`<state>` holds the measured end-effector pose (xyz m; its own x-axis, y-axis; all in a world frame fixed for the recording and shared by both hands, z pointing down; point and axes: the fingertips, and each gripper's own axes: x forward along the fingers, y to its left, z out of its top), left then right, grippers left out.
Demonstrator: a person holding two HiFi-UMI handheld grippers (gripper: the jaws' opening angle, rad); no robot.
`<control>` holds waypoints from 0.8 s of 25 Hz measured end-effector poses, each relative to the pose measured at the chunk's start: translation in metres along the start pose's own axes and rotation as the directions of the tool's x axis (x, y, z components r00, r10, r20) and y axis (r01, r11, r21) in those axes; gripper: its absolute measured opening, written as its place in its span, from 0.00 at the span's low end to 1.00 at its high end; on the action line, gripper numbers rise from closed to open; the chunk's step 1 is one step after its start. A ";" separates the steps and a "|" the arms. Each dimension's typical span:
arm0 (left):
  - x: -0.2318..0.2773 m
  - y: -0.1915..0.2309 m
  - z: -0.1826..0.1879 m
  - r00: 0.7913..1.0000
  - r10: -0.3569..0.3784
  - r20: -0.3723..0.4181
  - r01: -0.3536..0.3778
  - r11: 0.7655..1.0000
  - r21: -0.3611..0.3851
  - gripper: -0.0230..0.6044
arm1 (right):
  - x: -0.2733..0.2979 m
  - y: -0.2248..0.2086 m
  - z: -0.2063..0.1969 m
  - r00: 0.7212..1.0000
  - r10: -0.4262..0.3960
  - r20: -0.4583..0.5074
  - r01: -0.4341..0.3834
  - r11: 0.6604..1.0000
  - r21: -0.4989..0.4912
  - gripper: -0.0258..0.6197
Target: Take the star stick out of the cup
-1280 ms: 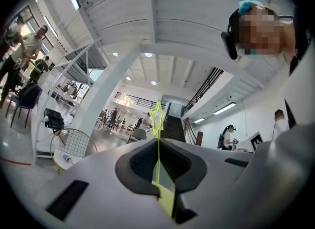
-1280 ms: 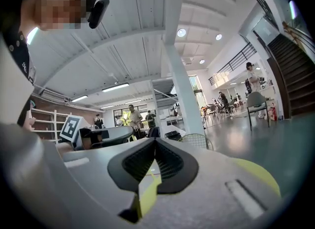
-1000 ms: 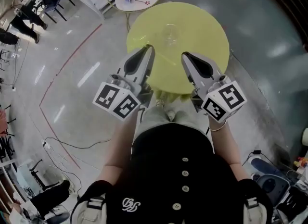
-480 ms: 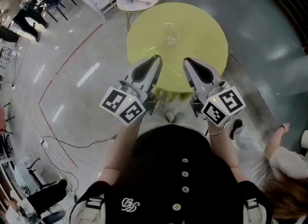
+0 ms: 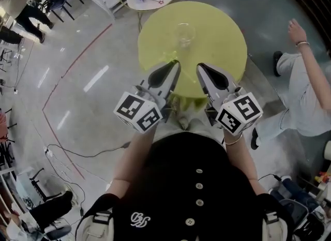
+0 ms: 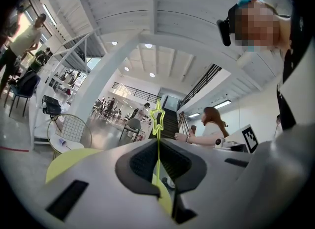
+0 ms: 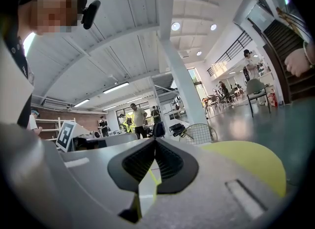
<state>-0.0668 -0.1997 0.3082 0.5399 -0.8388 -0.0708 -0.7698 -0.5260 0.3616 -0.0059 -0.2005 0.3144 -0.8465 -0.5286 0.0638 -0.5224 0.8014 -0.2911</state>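
One thin yellow-green star-tipped stick (image 6: pixel 158 134) is clamped in my left tongs (image 6: pixel 158 143), with its star upright above their tips. My right tongs (image 7: pixel 155 143) are closed together with nothing in them, just beside the left. One clear glass cup (image 5: pixel 184 33) stands ahead of both tongs on one round yellow tabletop (image 5: pixel 222 33).

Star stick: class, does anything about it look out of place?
Yes. The star stick is out of the cup on the table, standing upright, pinched in the shut left gripper.
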 end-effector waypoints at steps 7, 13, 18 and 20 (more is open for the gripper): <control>-0.002 0.001 0.000 1.000 0.010 -0.002 -0.010 1.000 0.003 0.07 | 0.000 0.000 -0.004 1.000 0.002 -0.016 -0.002 1.000 0.003 0.04; -0.002 0.000 0.001 1.000 0.008 -0.001 -0.008 1.000 -0.012 0.07 | 0.000 -0.002 -0.005 1.000 -0.009 -0.025 0.009 1.000 0.000 0.04; -0.001 0.002 -0.001 1.000 0.010 -0.005 -0.010 1.000 -0.012 0.07 | 0.001 -0.003 -0.008 0.999 -0.019 -0.026 0.019 1.000 0.009 0.04; -0.001 0.002 -0.001 1.000 0.008 0.000 -0.008 1.000 -0.012 0.07 | 0.001 -0.003 -0.008 0.999 -0.016 -0.029 0.016 1.000 0.005 0.04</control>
<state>-0.0685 -0.1995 0.3104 0.5334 -0.8431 -0.0677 -0.7702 -0.5172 0.3731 -0.0064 -0.2009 0.3229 -0.8404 -0.5334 0.0958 -0.5358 0.7913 -0.2945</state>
